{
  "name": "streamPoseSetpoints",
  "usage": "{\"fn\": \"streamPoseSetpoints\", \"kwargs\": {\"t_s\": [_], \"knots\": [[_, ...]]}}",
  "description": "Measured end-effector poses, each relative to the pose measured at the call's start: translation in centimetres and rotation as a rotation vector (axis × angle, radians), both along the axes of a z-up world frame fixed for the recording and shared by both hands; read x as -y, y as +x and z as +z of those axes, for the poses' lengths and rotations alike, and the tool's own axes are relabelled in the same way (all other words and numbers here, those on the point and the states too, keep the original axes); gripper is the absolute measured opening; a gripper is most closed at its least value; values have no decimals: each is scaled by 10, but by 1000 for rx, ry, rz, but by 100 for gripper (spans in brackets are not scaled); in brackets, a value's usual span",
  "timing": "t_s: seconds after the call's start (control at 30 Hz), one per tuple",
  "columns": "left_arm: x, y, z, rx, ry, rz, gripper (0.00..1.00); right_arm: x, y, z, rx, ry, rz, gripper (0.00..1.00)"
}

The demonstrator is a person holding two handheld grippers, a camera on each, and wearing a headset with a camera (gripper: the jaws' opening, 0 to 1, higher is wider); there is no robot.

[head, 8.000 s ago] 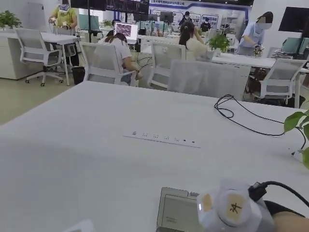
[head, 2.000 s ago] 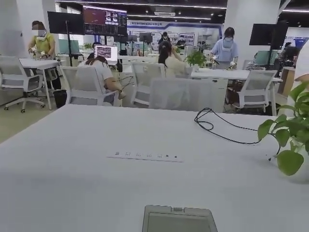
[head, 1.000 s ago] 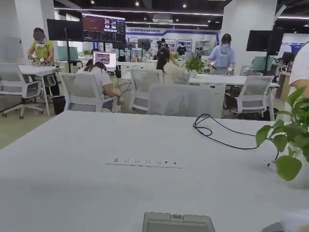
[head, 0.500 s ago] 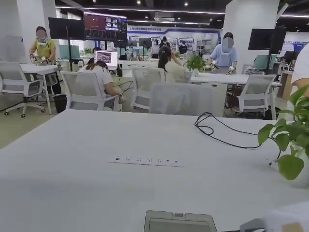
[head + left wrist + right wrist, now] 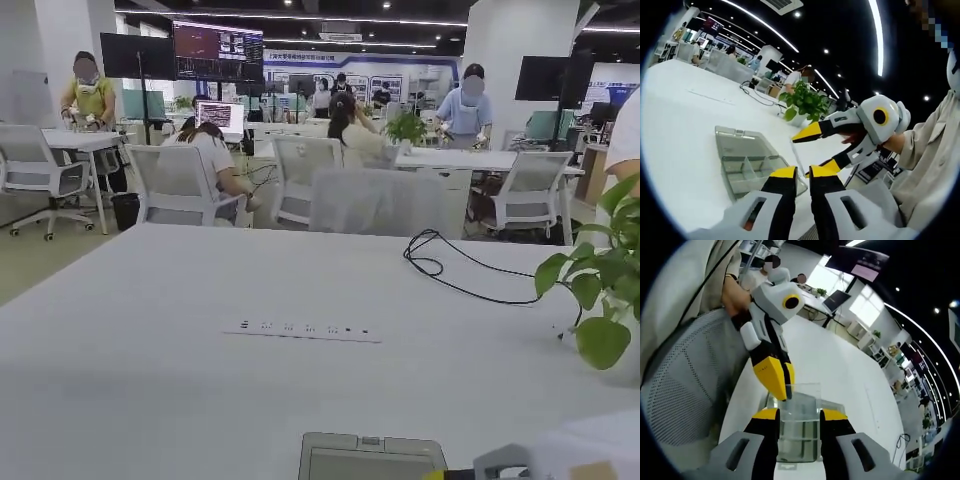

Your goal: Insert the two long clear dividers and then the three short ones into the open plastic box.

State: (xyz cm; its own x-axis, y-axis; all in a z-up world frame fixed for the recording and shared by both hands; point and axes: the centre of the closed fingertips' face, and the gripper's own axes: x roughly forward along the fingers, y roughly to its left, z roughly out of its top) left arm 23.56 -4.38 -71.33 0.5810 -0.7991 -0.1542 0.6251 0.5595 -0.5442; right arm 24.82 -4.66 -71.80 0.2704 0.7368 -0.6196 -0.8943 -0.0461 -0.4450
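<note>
A clear divider (image 5: 800, 397) stands upright between the jaws of my right gripper (image 5: 800, 415), which is shut on it across its width. My left gripper (image 5: 787, 391) comes in from the left and is shut on the divider's upper left corner. In the left gripper view my left gripper (image 5: 803, 172) has its jaws close together, and the right gripper (image 5: 802, 155) faces it above the open plastic box (image 5: 747, 162). The box has clear partitions standing inside it. Both grippers hover just above the box (image 5: 797, 440). A gripper (image 5: 480, 468) pokes into the head view's bottom right.
The box lid (image 5: 372, 455) lies at the table's near edge. A power strip (image 5: 302, 329) sits mid-table, with a black cable (image 5: 450, 265) and a potted plant (image 5: 600, 290) to the right. A grey mesh chair (image 5: 695, 375) is close behind the grippers.
In the head view a gripper has come up into the bottom right corner over the last second. The table, box lid and plant have stayed put.
</note>
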Motion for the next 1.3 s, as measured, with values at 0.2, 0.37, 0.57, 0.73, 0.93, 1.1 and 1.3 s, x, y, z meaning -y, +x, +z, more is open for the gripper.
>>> {"fn": "streamPoseSetpoints", "kwargs": {"t_s": [0.2,0.37,0.57,0.73,0.93,1.1,1.3], "knots": [[-2,4,0,-29,-21,29,0,-3,1,3,19,3,0,32],[-5,6,-3,-137,-71,68,0,-3,3,4,25,5,-4,32],[-6,8,-4,-219,-126,78,0,-4,4,3,19,4,-16,32],[-6,8,-4,-247,-119,85,0,-4,4,3,17,4,-23,33],[-7,8,-3,-258,-113,88,0,-4,5,4,19,10,-29,33],[-7,7,-2,-261,-111,89,0,-5,5,5,17,16,-34,33],[-9,7,-3,-242,-86,91,0,-6,3,5,-4,31,-46,35]]}}
